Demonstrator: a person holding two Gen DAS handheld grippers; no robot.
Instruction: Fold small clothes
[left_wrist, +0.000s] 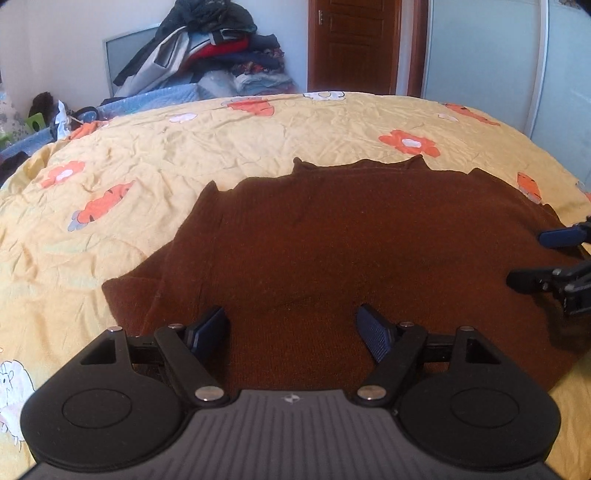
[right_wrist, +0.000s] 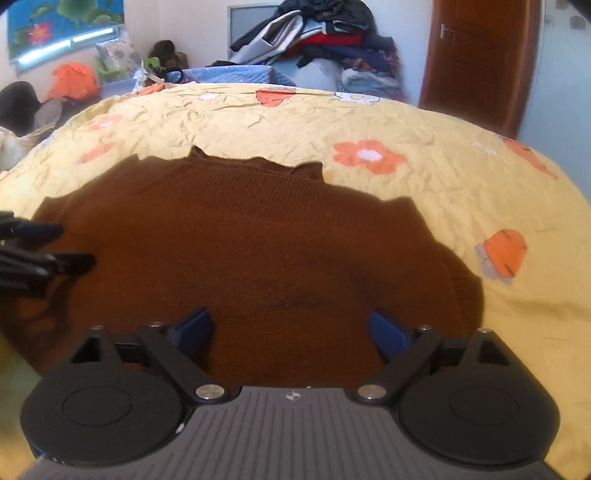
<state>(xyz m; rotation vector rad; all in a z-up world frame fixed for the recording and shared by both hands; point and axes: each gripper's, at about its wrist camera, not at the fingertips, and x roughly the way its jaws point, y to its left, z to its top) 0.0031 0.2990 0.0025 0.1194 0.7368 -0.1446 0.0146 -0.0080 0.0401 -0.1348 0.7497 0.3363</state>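
Brown sweater (left_wrist: 332, 236) lies flat on the yellow flowered bedspread (left_wrist: 184, 147); my left gripper (left_wrist: 291, 328) and right gripper (right_wrist: 291, 328) hover spread apart; piled clothes (left_wrist: 207, 48) sit beyond.

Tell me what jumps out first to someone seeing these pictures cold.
A brown sweater lies spread flat in the middle of a yellow bedspread with orange flowers. Both grippers, left and right, hover open over its near edge. Behind the bed, a heap of clothes stands against the wall.
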